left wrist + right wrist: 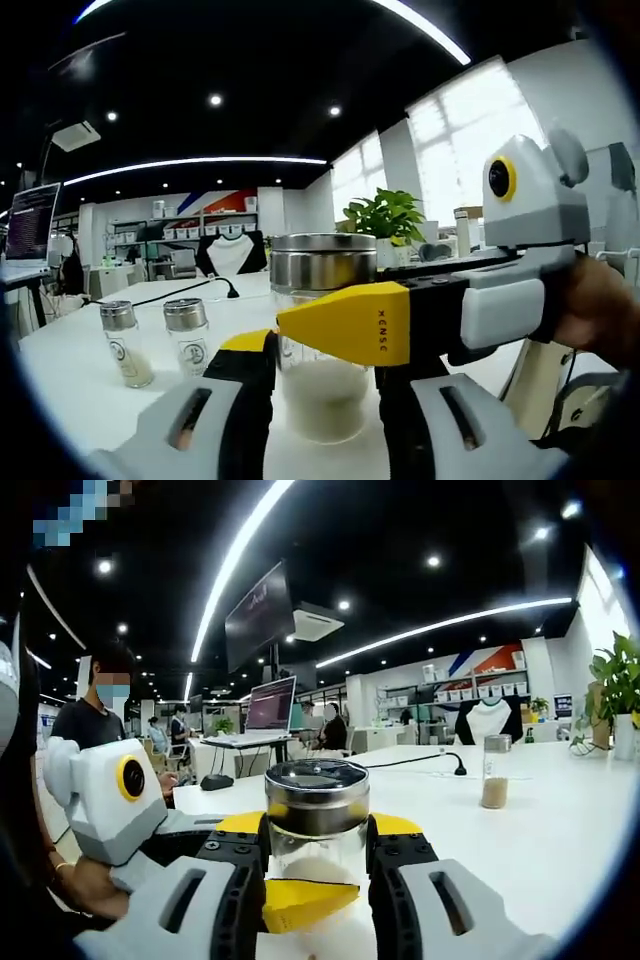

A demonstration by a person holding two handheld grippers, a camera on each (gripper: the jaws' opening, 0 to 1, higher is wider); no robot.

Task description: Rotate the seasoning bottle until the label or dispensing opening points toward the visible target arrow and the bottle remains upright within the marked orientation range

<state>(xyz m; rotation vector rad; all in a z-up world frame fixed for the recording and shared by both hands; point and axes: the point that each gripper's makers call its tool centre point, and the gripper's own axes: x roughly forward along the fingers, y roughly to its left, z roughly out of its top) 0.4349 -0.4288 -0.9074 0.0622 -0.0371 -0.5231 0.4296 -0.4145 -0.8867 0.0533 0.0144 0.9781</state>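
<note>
Left gripper view: a seasoning bottle (322, 335) is seen standing upright on a white table (70, 370), with that view's own jaws spread to either side of it and the right gripper (345, 325) brought across from the right, its yellow jaw laid against the glass. In the right gripper view, the same bottle (317, 825) is pinched between the right gripper (317, 865) jaws just below the cap, while the left gripper (300, 900) reaches in from the left, its yellow tip low at the bottle's front; whether the left jaws actually touch the glass cannot be told.

A slip is judged the main risk: smooth clear glass offers little friction, and a turn made with a light pinch could leave the bottle unmoved. A tilt or topple is judged possible too, since the grip sits high under the heavy-looking cap. No target arrow can be made out, so overshooting could go unnoticed.

The bottle is a clear cylinder, partly filled with pale powder and topped by a brushed-metal cap (317, 798). Two smaller shakers (158, 340) stand well apart on the matte tabletop, and a leafy plant (385, 215) is seen behind.
</note>
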